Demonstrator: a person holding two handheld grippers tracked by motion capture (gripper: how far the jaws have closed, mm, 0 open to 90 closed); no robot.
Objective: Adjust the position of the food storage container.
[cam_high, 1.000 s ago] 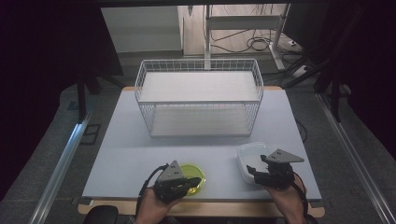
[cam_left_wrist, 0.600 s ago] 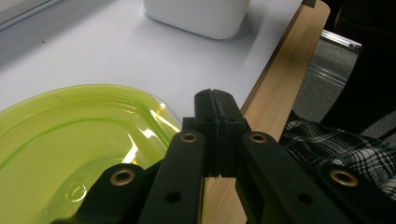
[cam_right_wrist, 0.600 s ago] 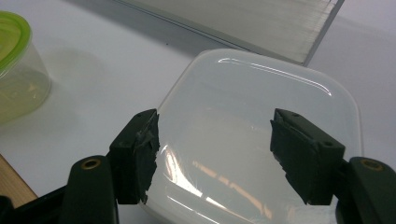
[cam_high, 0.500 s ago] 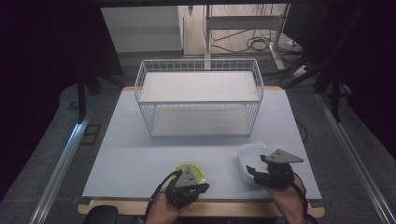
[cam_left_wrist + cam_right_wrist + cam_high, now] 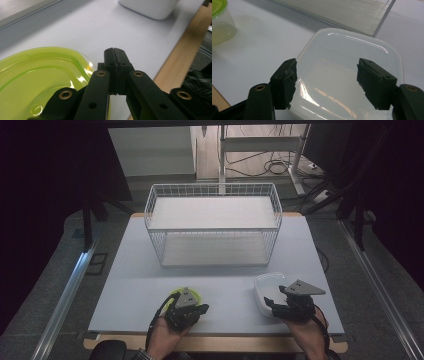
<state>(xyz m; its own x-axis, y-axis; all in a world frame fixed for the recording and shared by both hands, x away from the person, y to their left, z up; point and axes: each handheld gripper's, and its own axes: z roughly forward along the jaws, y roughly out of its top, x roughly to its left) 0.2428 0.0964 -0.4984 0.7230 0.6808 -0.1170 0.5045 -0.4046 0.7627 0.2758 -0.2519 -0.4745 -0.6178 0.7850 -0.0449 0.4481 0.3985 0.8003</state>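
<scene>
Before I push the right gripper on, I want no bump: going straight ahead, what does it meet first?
Probably the white lidded box: the open right gripper hovers over its lid; depth is unclear.

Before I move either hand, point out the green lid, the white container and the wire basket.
green lid (image 5: 37, 75): left gripper view, on its top surface.
white container (image 5: 342, 62): right gripper view, middle of its lid.
wire basket (image 5: 212, 231): high view, on its front top rim.
</scene>
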